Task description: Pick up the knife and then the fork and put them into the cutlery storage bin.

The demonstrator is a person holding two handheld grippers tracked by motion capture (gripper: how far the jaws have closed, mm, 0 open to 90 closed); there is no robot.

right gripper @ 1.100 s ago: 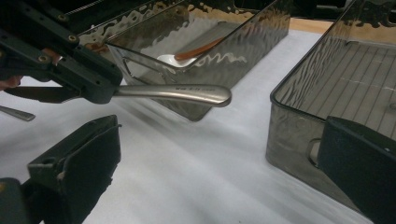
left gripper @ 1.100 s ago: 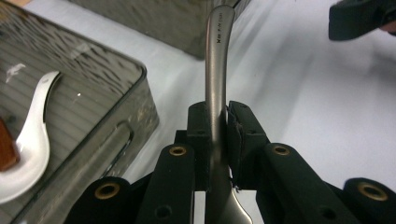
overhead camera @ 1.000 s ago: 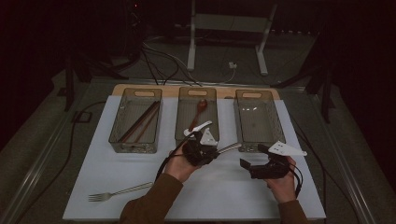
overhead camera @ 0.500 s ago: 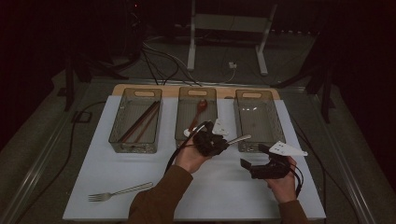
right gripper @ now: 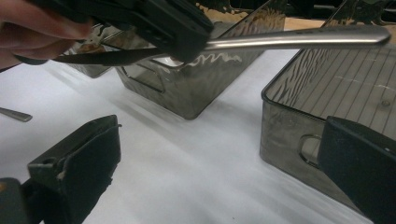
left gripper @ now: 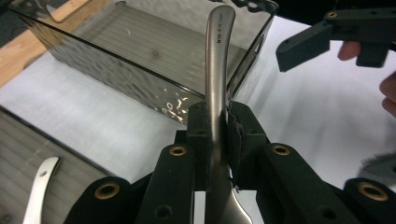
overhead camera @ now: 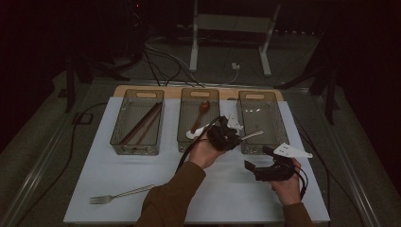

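The left tool [overhead camera: 226, 137] is clamped on a metal utensil [overhead camera: 250, 135], whose handle juts toward three o'clock over the near left corner of the right bin [overhead camera: 282, 128]. The right tool [overhead camera: 255, 169] sits low over the white worktop [overhead camera: 142, 165] at about five o'clock from it, its two jaws spread wide with nothing between them.
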